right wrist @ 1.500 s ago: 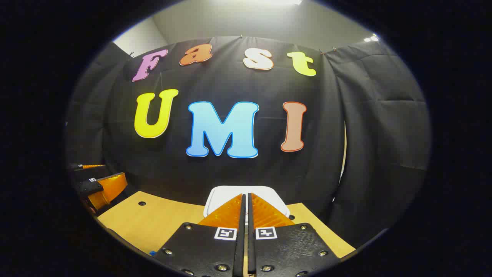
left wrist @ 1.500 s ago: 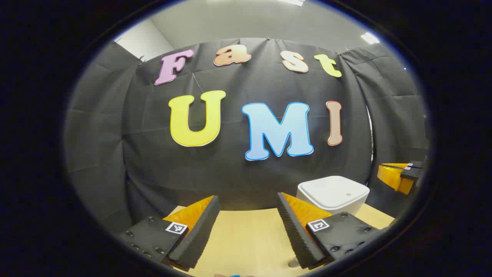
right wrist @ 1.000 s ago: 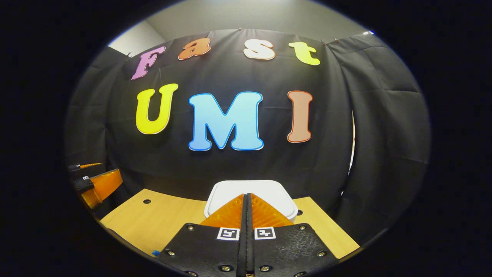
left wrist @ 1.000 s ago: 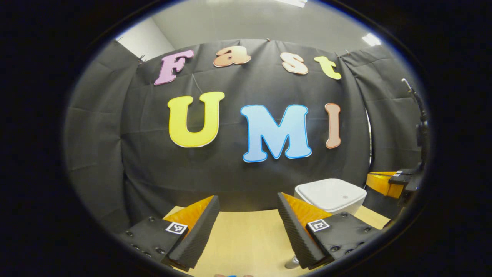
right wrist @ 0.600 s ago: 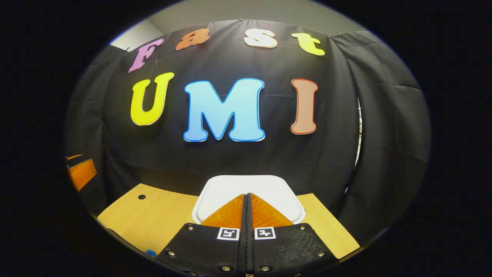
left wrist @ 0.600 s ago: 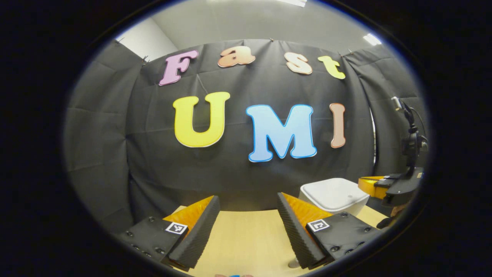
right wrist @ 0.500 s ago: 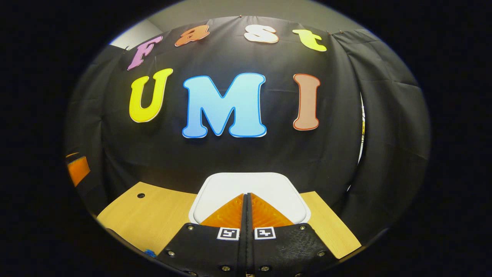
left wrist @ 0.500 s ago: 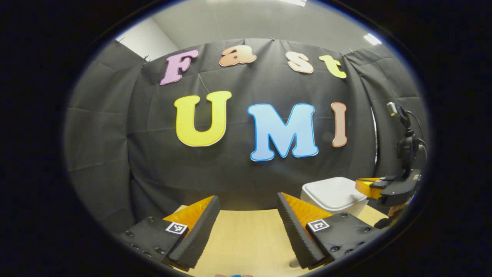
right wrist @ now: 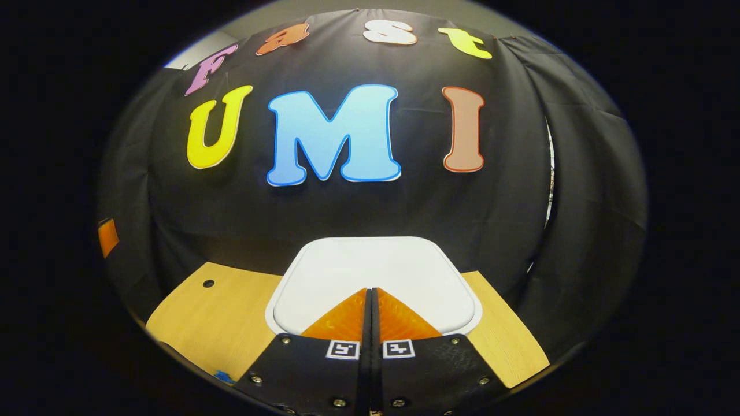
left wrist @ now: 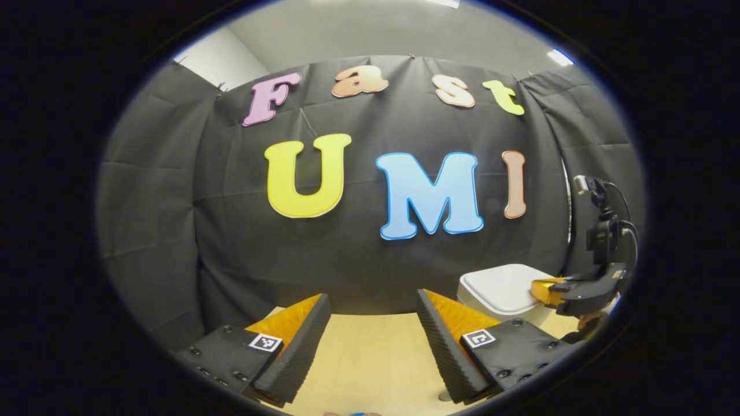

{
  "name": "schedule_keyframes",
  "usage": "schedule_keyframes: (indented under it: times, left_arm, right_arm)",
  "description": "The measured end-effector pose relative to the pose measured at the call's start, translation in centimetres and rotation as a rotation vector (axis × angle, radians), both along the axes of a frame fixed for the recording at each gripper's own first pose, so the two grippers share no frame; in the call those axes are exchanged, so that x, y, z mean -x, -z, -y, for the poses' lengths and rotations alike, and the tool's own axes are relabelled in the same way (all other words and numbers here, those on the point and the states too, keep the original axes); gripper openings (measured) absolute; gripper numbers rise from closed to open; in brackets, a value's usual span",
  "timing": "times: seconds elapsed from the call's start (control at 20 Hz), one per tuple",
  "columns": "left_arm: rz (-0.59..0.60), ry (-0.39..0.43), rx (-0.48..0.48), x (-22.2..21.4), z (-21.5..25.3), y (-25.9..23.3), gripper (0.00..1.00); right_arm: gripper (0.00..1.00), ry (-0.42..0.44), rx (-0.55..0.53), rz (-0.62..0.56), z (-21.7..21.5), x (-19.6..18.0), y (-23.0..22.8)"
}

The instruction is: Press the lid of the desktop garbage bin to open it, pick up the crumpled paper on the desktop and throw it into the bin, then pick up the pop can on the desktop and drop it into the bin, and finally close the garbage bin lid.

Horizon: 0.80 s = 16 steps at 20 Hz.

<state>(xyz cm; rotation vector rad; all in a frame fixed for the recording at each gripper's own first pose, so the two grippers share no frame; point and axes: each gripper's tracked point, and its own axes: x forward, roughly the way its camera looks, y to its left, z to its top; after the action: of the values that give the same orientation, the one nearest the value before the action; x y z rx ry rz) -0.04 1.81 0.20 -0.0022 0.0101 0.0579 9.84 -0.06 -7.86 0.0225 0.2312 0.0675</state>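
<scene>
Recording booth: black cloth wall (left wrist: 150,219), wooden desktop (left wrist: 370,358), ceiling lights (left wrist: 559,56).

Ahead of the right gripper (right wrist: 372,292), the garbage bin (right wrist: 376,271) has a plain white lid, unpatterned; it appears equally white to the right of the left gripper (left wrist: 373,312). The desktop (right wrist: 217,323) beneath both is light yellowish wood with faint straight grain and a small dark hole (right wrist: 208,283). Each gripper body is black, bearing small black-and-white square markers (right wrist: 340,349).
</scene>
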Motion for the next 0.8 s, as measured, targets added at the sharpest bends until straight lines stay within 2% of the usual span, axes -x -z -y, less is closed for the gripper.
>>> schedule_keyframes:
  times: [0.3,0.5,0.8]
  left_arm:
    - [0.000,0.003,0.016,-0.2,0.5,0.0,0.99]
    - [0.015,-0.003,0.006,0.1,0.5,-0.5,0.99]
    - [0.032,-0.010,0.002,0.7,0.5,-1.3,1.00]
  right_arm:
    - [0.01,-0.007,-0.049,0.003,0.2,0.1,0.9]
    - [0.00,-0.004,-0.013,0.057,0.0,0.6,-0.5]
    - [0.00,-0.025,-0.014,0.032,-0.2,1.6,-0.4]
